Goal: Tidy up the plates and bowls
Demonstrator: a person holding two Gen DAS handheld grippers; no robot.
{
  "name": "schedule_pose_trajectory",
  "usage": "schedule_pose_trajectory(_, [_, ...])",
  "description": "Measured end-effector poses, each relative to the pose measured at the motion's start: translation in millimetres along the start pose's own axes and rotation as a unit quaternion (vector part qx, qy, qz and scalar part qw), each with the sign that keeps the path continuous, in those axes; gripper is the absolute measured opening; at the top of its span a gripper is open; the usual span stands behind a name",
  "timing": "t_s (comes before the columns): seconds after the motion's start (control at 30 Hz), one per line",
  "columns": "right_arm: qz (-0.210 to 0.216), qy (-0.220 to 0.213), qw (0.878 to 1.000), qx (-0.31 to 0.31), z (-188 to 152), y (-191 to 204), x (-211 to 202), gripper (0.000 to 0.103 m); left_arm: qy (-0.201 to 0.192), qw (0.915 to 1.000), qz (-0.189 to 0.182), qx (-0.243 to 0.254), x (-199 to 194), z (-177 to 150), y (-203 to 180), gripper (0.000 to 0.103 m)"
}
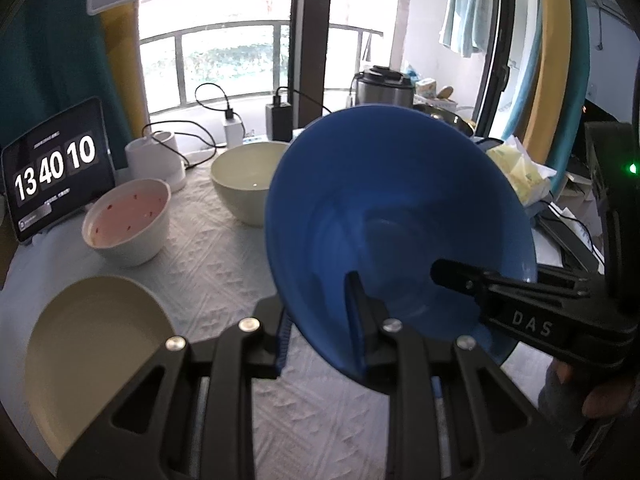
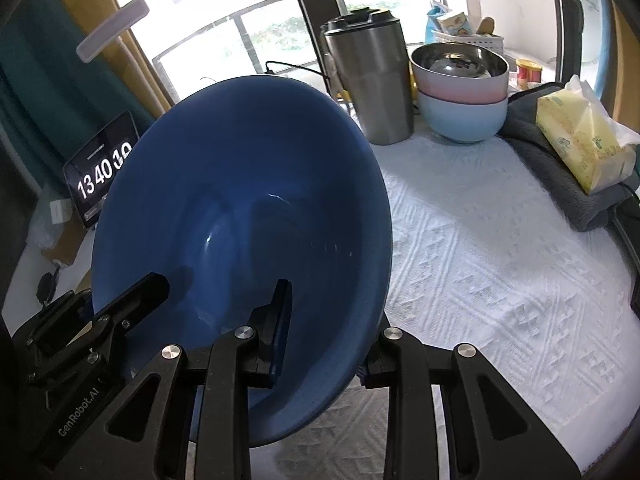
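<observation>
A deep glossy blue bowl [image 1: 400, 216] hangs tilted above the white embossed tablecloth [image 1: 224, 264], its inside empty. The left gripper [image 1: 316, 320] is clamped on its rim at about seven o'clock, the right gripper [image 2: 320, 344] on the rim at five. At ten o'clock a white bowl with a pink speckled inside [image 1: 128, 222] and a cream bowl [image 1: 248, 180] look empty. A steel-lined pink bowl [image 2: 460, 72] sits nested in a pale blue bowl [image 2: 462, 120].
</observation>
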State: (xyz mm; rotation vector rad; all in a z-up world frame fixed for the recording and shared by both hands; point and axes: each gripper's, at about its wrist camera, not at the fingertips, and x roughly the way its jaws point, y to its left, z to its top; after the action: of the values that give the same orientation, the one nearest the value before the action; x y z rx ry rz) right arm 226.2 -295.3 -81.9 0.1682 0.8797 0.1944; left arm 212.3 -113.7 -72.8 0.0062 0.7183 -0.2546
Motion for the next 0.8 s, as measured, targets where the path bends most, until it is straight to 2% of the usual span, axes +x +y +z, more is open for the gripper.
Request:
schedule_pose_trajectory(0.33, [0.002, 0.009, 1.0, -0.009, -12.1, 20.3, 2.5, 0.029, 0.004, 0.9999, 0.003, -0.013, -12.3, -13.6, 16.8, 0.025])
schedule_pose_trajectory(0.8, [-0.003, 0.037, 0.999, -0.009, -33.7, 44.9, 13.2, 0.029, 0.031, 0.9992, 0.002, -0.024, -17.2, -37.7, 36.1, 0.027])
